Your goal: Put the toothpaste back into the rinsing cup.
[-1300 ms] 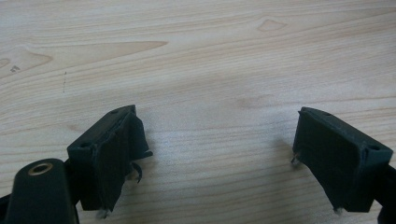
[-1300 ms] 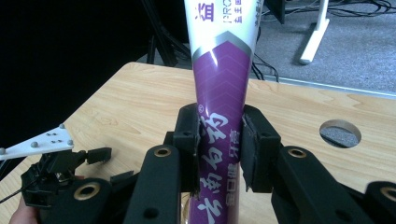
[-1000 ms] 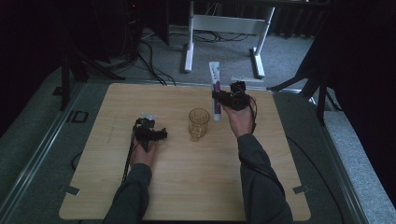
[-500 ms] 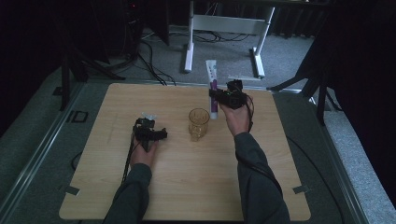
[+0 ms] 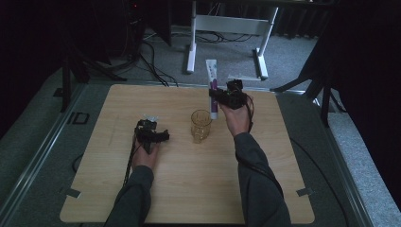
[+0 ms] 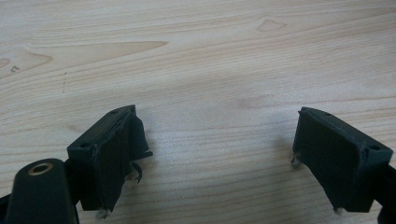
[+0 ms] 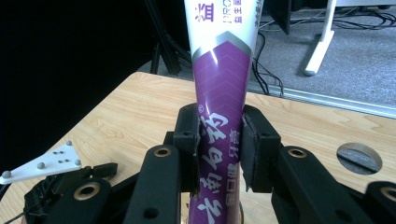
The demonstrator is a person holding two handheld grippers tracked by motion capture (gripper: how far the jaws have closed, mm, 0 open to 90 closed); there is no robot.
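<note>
Your right tool [image 5: 215,97] pinches a purple and white toothpaste tube [image 5: 212,85], its two black jaws pressed against the tube's purple lower part from either side. In the right gripper view the same tool [image 7: 218,144] grips the tube [image 7: 222,88] across the printed characters, and the tube stands nearly upright, its white upper part rising out of the top of the view. From above, the tube's lower end hangs just above and beside the far right rim of an amber glass cup [image 5: 201,125], which stands upright near the middle of the wooden worktop [image 5: 189,198]. Your right hand [image 5: 236,116] holds the tool just to the right of the cup and a little farther from you. Your left tool [image 5: 163,137] sits low over the worktop to the left of the cup, well apart from it, with your left hand [image 5: 144,156] behind it. In the left gripper view that tool [image 6: 217,154] has its jaws spread wide, with bare wood grain between them and nothing held. Its grey three-cornered plate [image 7: 42,164] shows at the lower left of the right gripper view. Beyond the cup, off the far edge of the worktop, a white metal stand [image 5: 227,28] rests on the grey carpet [image 5: 293,56] among dark cables.
</note>
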